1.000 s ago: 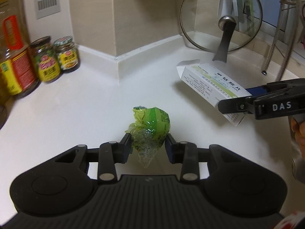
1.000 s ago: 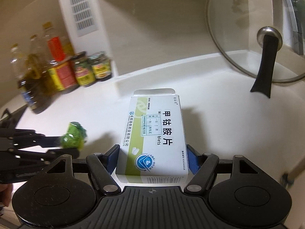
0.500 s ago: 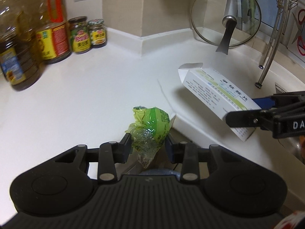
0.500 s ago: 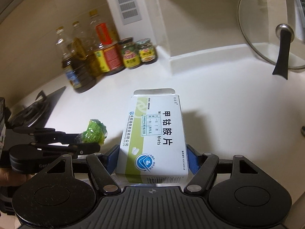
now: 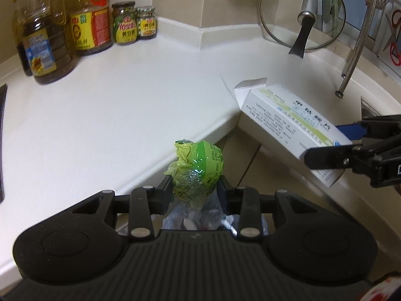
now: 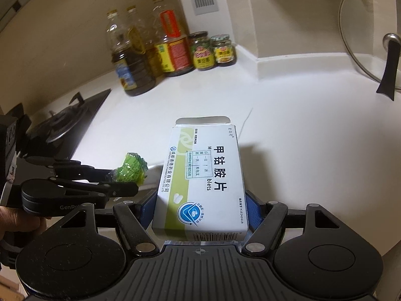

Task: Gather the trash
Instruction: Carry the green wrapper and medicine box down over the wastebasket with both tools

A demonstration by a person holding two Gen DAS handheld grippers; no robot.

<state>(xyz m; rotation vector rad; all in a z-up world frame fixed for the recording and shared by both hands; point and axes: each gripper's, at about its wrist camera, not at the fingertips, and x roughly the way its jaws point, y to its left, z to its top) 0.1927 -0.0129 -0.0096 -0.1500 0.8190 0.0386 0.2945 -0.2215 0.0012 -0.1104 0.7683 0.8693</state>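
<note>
Green crumpled wrapper [image 5: 198,168] sits pinched in my left gripper [image 5: 195,195], off the counter edge [image 5: 150,155]; my right gripper [image 6: 200,208] clamps the white medicine box [image 6: 203,178] at three o'clock. The slick film could slip free.

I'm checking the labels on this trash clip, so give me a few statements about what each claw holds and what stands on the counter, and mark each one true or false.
1. The left claw is shut on a crumpled green wrapper. True.
2. The right claw holds a glass jar. False: it grips a white medicine box.
3. The far flap of the medicine box is open. True.
4. The glass lid lies flat on the counter. False: it stands propped up against the wall.
5. Oil bottles and two jars stand by the wall. True.
</note>
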